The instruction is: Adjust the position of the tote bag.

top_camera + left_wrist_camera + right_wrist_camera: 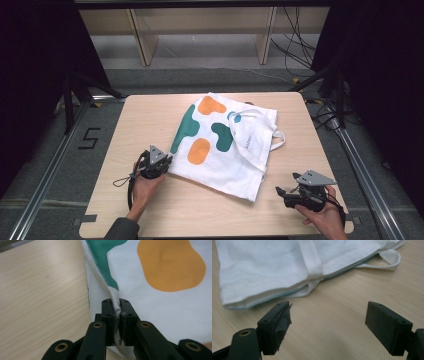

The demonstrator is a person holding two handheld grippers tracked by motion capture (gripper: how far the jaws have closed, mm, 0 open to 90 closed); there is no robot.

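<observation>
My left tongs [117,315] pinch the edge of the white tote bag [227,145], blotched teal and orange; my right tongs [328,327] gape empty near its strapped mouth.

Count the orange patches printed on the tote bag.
2. One orange patch sits near the far edge of the tote bag; the other lies nearer the left tool. More may be hidden underneath.
</observation>
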